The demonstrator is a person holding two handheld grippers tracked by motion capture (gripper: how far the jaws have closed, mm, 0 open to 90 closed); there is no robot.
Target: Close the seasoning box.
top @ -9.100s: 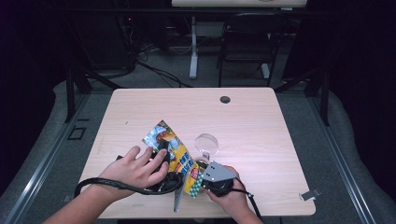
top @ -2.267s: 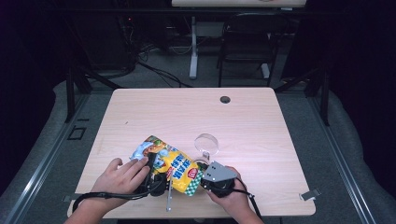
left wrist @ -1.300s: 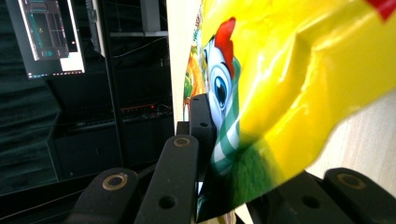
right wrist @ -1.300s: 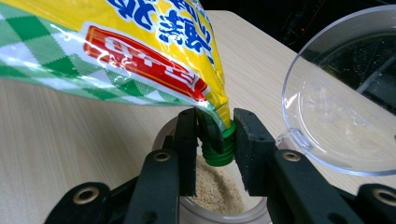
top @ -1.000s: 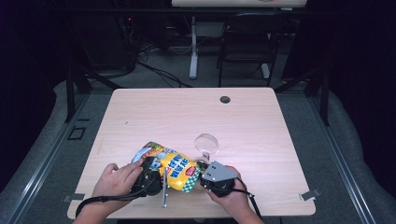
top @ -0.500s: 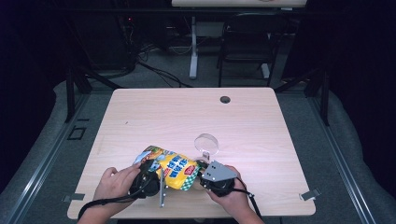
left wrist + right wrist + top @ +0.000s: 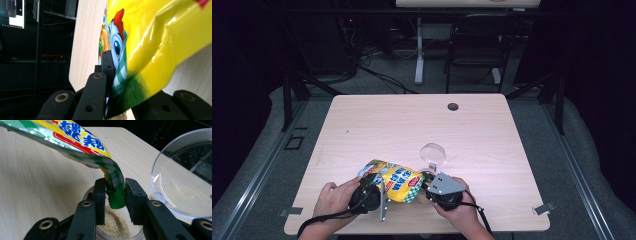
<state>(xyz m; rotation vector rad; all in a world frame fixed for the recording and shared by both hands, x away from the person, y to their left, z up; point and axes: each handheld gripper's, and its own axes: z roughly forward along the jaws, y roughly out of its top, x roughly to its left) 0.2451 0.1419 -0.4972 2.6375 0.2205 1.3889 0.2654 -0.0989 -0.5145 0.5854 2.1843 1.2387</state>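
left gripper (image 7: 371,194): black, round body, with a thin grey metal bar beside it.
right gripper (image 7: 438,189): black, round body, with a grey 3-cornered plate on top.
jaws: 2 flat black pads on each gripper, on thick black arms.
rivets: round brass-coloured rings in the black arms, plus small dark holes.
cables: 1 thin black cable trails from each gripper toward the table's near edge.
left hand (image 7: 332,201): bare, no glove.
right hand (image 7: 460,214): bare, no glove.
sleeves: forearms look bare, but it is hard to be sure.

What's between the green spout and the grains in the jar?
Only air: in the right gripper view the green spout hangs just above the grains in the jar.
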